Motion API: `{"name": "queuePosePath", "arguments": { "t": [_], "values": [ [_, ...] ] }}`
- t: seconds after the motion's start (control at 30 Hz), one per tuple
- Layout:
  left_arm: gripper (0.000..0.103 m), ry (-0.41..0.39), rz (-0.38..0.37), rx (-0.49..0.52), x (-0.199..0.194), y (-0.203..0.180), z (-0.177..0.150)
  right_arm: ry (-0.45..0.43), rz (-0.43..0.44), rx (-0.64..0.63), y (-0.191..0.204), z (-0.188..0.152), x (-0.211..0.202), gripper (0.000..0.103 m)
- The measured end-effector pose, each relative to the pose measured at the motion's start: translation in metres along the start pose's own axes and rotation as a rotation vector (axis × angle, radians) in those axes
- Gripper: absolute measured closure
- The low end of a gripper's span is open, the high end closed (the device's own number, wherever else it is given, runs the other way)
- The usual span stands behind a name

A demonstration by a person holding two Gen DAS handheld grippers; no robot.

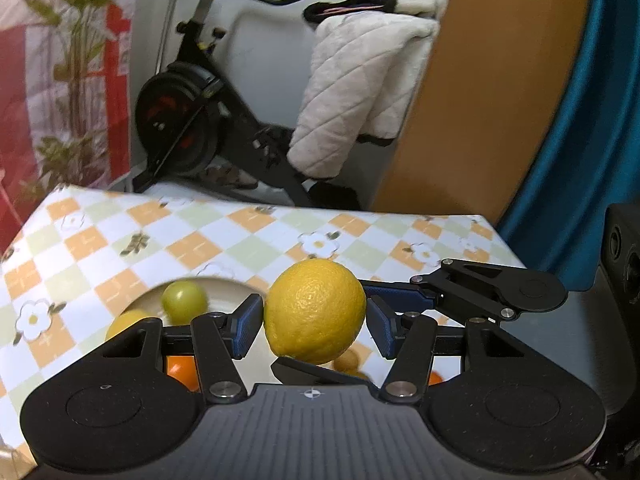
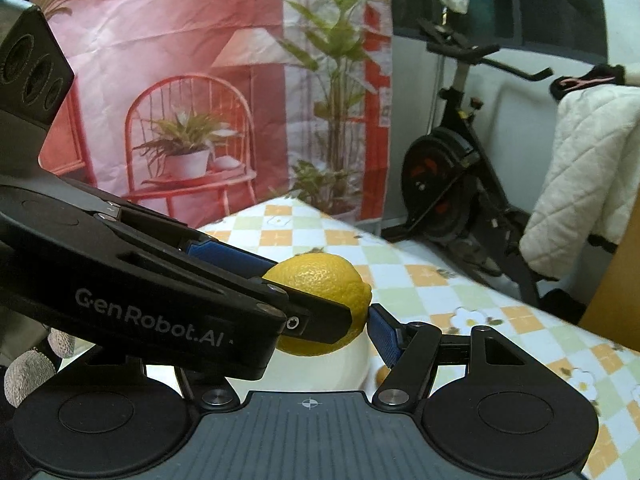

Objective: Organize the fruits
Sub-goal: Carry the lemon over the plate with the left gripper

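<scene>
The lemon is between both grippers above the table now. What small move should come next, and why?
Probably one hand-held gripper should let go. The lemon sits between the pads of the left hand-held gripper, and the right hand-held gripper seems to touch it too. Then carry it toward the plate with the green fruit.

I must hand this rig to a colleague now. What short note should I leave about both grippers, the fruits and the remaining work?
Both grippers close on one lemon held above the table: left gripper on its sides, right gripper meeting it crosswise.
A plate below holds a green fruit and a yellow one; orange fruits lie under the gripper.
Done: lemon lifted.
Left: place it, then sort the rest.
</scene>
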State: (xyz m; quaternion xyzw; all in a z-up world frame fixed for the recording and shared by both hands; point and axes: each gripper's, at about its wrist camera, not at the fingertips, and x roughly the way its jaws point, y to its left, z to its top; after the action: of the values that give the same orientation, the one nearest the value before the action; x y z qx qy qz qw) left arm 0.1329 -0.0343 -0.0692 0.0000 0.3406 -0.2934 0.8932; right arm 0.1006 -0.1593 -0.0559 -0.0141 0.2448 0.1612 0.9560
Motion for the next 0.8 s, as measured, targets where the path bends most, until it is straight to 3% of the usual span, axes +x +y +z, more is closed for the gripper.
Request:
{"name": "queuePosePath", "arguments": {
  "t": [0.43, 0.8],
  "values": [
    [0.044, 0.069, 0.012, -0.119, 0.041, 0.053, -0.005, 0.135, 0.053, -0.012, 0.003, -0.005, 0.072, 0.040],
    [0.044, 0.112, 0.016, -0.160, 0.068, 0.069, -0.011, 0.210, 0.052, -0.003, -0.006, -0.012, 0.112, 0.040]
  ]
}}
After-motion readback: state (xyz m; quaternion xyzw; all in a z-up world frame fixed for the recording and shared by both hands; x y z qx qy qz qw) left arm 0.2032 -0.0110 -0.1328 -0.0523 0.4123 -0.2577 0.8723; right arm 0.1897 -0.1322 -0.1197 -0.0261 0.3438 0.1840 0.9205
